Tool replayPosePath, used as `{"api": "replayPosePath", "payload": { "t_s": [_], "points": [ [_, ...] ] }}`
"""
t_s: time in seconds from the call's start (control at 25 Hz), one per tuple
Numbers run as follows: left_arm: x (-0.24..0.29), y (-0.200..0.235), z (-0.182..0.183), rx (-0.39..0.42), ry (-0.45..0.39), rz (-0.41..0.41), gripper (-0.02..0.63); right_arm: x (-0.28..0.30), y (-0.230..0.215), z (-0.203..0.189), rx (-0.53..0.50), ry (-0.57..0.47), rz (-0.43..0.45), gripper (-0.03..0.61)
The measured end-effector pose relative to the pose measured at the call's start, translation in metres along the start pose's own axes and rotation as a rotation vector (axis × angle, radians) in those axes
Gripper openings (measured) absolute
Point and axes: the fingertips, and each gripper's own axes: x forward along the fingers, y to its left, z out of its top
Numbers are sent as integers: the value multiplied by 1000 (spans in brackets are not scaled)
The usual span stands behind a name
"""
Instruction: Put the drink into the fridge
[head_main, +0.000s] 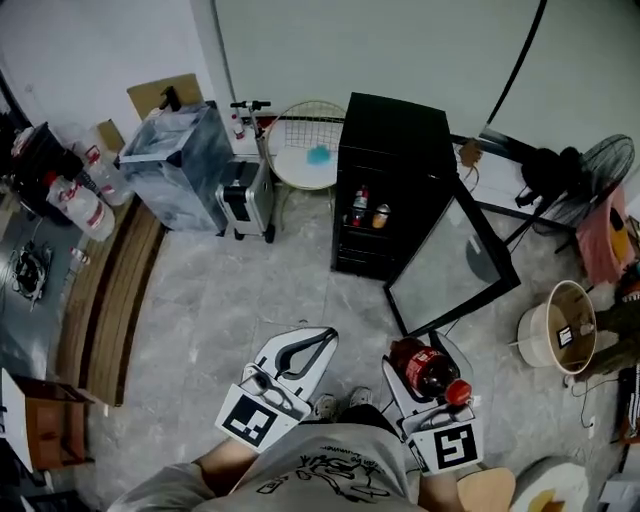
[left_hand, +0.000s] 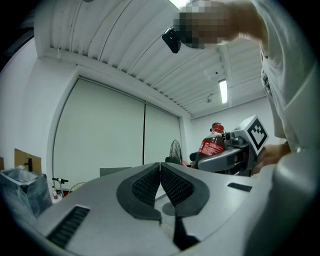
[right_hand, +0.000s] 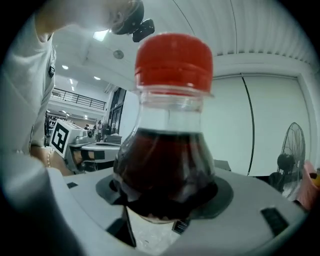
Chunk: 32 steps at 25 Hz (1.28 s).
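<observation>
A cola bottle (head_main: 424, 368) with a red cap (right_hand: 173, 59) and dark drink stands upright between the jaws of my right gripper (head_main: 420, 376), which is shut on its lower body (right_hand: 167, 170). The left gripper view shows the same bottle (left_hand: 212, 145) off to the right. My left gripper (head_main: 318, 342) hangs beside it at the left, its ribbed pads (left_hand: 150, 184) pressed together with nothing between them. The black fridge (head_main: 392, 150) stands ahead on the floor with its glass door (head_main: 455, 265) swung open to the right. Two drinks (head_main: 358, 207) stand on a shelf inside.
A round white table (head_main: 290, 165), a small suitcase (head_main: 245, 195) and a bagged bin (head_main: 180, 155) stand left of the fridge. A fan (head_main: 600, 165) and a bucket (head_main: 555, 325) are at the right. Grey tiled floor (head_main: 270, 290) lies between me and the fridge.
</observation>
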Motion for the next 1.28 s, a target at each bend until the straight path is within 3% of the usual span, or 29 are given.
{"api": "replayPosePath", "payload": {
  "t_s": [0.52, 1.28],
  "points": [
    [12, 23, -1, 27, -21, 46, 21, 23, -13, -4, -14, -3, 28, 313],
    [150, 39, 13, 53, -14, 39, 21, 62, -145, -3, -1, -24, 13, 313]
  ]
}}
